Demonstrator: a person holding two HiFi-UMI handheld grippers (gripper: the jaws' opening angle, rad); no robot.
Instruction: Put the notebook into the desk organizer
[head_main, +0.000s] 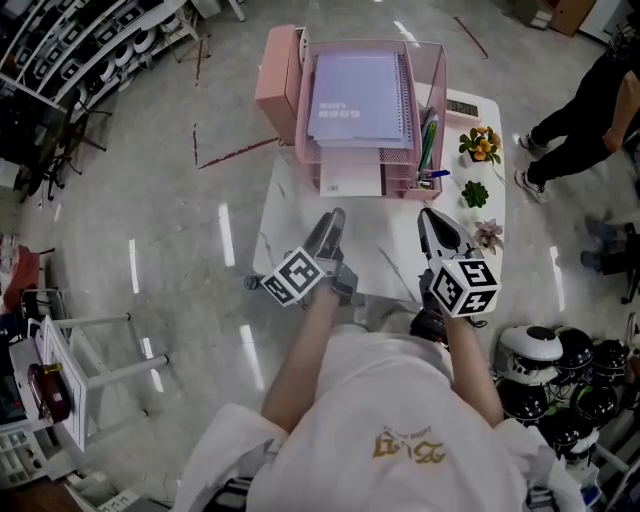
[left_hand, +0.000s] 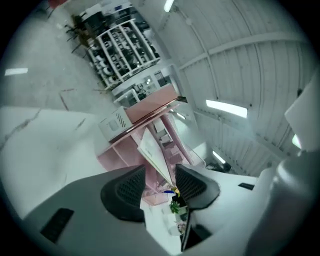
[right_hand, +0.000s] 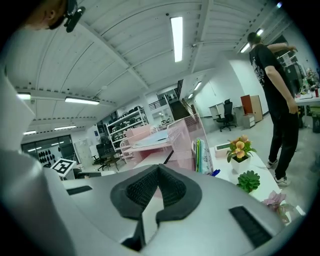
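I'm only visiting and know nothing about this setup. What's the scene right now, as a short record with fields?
notebook: lies flat in the organizer's top tray
organizer: pink, at the far edge of the white table
left gripper: jaws apart, nothing between them
right gripper: jaws together, empty
pens: upright in the organizer's right side
plants: three small pots at the table's right

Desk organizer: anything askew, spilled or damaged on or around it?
Nothing stands out. The notebook lies flat in the top tray of the desk organizer, the pens stand in its side compartment, and the potted plants are upright.
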